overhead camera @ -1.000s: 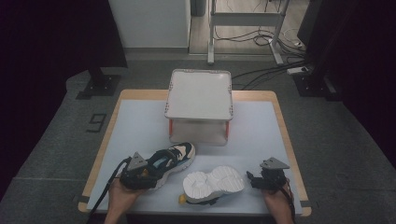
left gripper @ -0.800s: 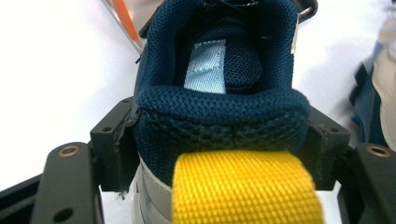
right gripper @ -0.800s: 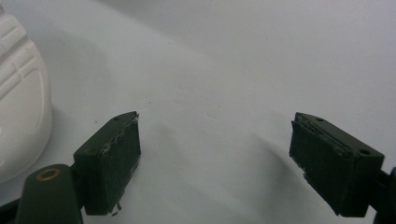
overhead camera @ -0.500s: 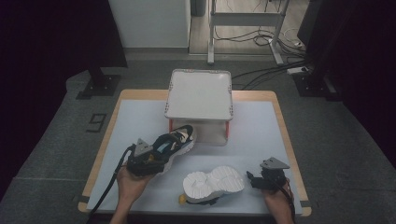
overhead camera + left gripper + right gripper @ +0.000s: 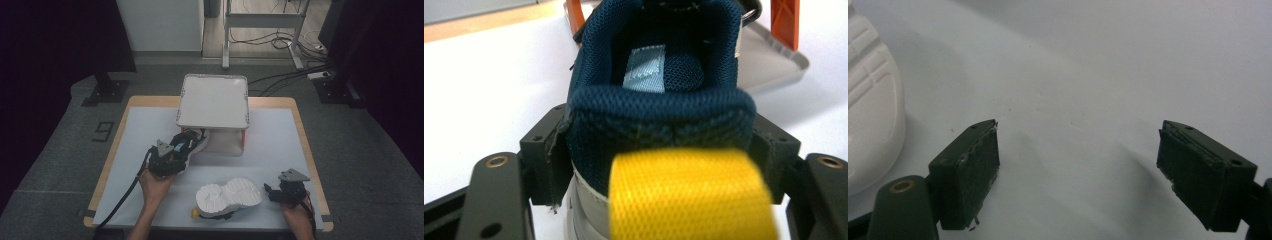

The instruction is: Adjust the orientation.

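Observation:
My left gripper (image 5: pixel 177 155) is shut on the heel of a navy sneaker (image 5: pixel 192 141), whose toe points toward the white-topped rack (image 5: pixel 214 100) and reaches just under its front edge. In the left gripper view both jaws press the sides of the sneaker's heel collar (image 5: pixel 659 110), with its yellow pull loop (image 5: pixel 689 195) right in front of the camera. The other sneaker (image 5: pixel 229 194) lies sole up near the table's front edge. Just right of it my right gripper (image 5: pixel 270 192) rests on the mat, open and holding nothing (image 5: pixel 1078 170); the white sole (image 5: pixel 868 125) lies to its left.
The rack has orange legs (image 5: pixel 785 25) and a grey lower tray (image 5: pixel 774 65). A white mat (image 5: pixel 280 145) covers the wooden table. The left gripper's cable trails off the front left edge. Stands and cables sit on the floor beyond the table.
My left hand has carried the navy sneaker forward and to the right, from the front left of the mat up to the rack. The right hand and the sole-up sneaker have stayed put.

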Available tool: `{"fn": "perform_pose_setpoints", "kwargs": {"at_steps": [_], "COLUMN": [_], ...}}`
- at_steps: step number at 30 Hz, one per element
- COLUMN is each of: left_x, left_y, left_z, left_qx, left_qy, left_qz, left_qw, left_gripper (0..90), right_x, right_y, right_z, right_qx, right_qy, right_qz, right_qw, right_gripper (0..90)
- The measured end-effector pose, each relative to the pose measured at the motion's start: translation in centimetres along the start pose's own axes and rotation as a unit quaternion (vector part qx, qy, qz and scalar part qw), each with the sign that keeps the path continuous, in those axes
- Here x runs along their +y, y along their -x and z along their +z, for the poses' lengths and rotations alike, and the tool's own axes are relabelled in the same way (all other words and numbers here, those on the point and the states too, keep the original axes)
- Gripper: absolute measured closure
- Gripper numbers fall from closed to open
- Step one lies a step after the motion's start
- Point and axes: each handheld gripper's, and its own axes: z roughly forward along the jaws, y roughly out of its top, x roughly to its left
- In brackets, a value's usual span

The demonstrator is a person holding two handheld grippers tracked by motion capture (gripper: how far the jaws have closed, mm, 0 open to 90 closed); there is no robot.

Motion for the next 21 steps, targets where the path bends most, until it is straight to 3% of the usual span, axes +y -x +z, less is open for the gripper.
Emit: {"fn": "perform_pose_setpoints", "kwargs": {"at_steps": [7, 12, 15, 18, 21], "left_x": [-0.3, -0.5, -0.6, -0.8, -0.7], "left_y": [1.0, 1.3, 1.1, 1.1, 0.8], "left_z": [0.2, 0.5, 1.3, 1.7, 1.7], "left_qx": [0.020, -0.002, 0.011, 0.008, -0.004], "left_qy": [0.007, 0.004, -0.003, -0.006, -0.027], "left_qz": [0.019, 0.015, 0.016, 0.021, 0.017], "left_qw": [0.9996, 0.9999, 0.9998, 0.9997, 0.9995], "left_gripper": [26.3, 26.3, 26.2, 25.5, 22.5], "right_x": [0.0, 0.0, 0.0, 0.0, 0.0], "right_y": [0.0, 0.0, 0.0, -0.1, 0.0], "right_z": [0.0, 0.0, 0.0, 0.0, 0.0], "right_qx": [0.000, -0.001, -0.001, -0.002, 0.000], "right_qy": [0.000, 0.000, 0.000, 0.001, 0.000], "right_qz": [0.000, -0.001, -0.001, -0.001, 0.000], "right_qw": [1.0000, 1.0000, 1.0000, 1.0000, 1.0000], "right_gripper": [16.6, 16.5, 16.6, 16.6, 16.5]}}
